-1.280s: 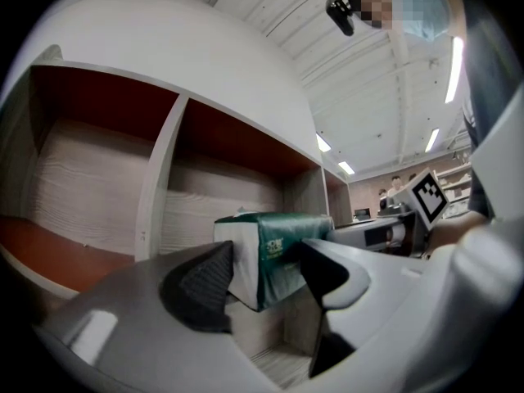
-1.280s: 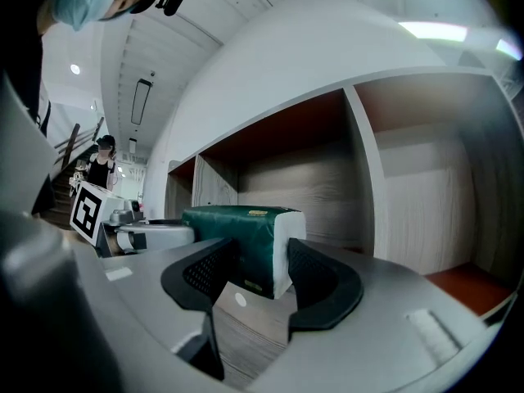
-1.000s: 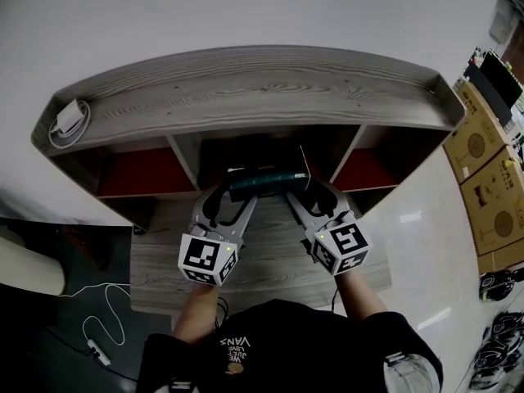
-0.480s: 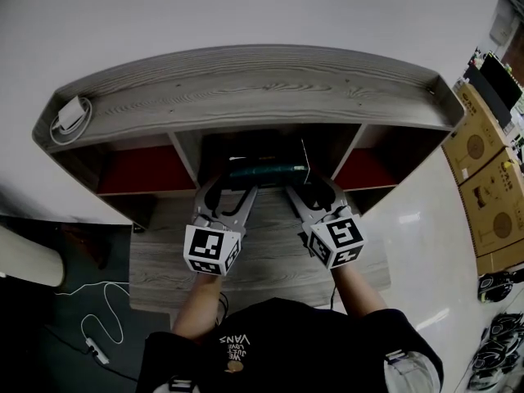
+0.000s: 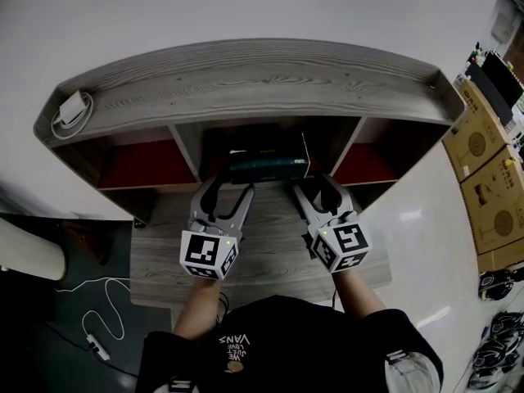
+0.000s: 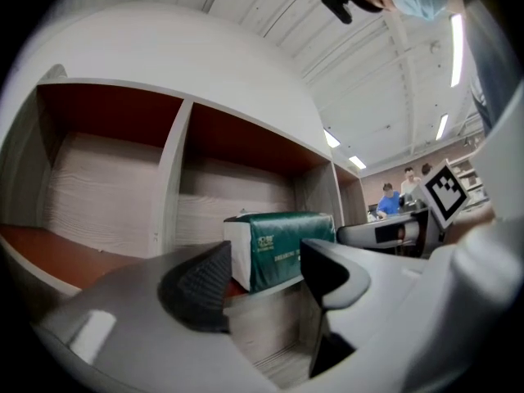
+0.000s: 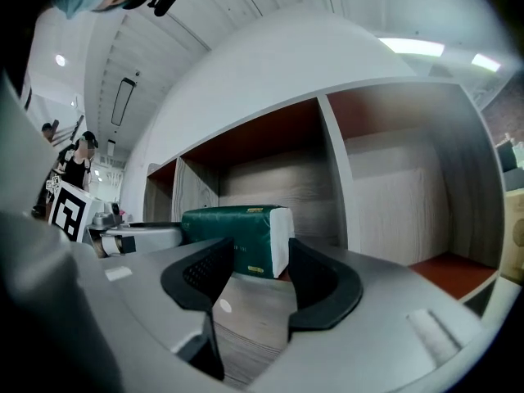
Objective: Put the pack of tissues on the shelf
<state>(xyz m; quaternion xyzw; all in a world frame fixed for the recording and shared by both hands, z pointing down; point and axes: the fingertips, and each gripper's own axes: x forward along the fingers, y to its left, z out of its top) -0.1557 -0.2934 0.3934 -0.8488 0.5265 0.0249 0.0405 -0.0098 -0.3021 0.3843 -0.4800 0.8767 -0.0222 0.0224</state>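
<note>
Pack: we see the pack of tissues (image 5: 268, 169) as a dark green plastic-wrapped block with white paper showing at its short ends.
Where it lies: it sits flat at the front edge of the middle compartment of the shelf (image 5: 246, 80), on that compartment's red floor, its long side across the opening.
Left gripper: the left gripper (image 6: 264, 278) points at the pack's left end with its fingers (image 6: 196, 289) wide apart. Nothing is held between them, and the pack stands beyond the tips.
Right gripper: the right gripper (image 7: 258, 273) mirrors it at the pack's right end. Its fingers (image 7: 201, 277) are also spread and empty, just short of the white end face.
Surface: both grippers hover over the grey wood surface (image 5: 270, 256) below the compartments.
Weight: we judge the pack light, so one gripper could carry it.
Stiffness: we take it to be soft. The stacked paper would give under a squeeze, so a hard pinch would dent it instead of gripping better.
Slip: the wrap looks smooth, so we expect it to slide easily on the shelf floor and against the pads.
Where to hold: we would take it across the two short ends, one gripper at each, or across its thin height near the middle.
Next move: the pack is near the lip, so a gentle push deeper would settle it.
</note>
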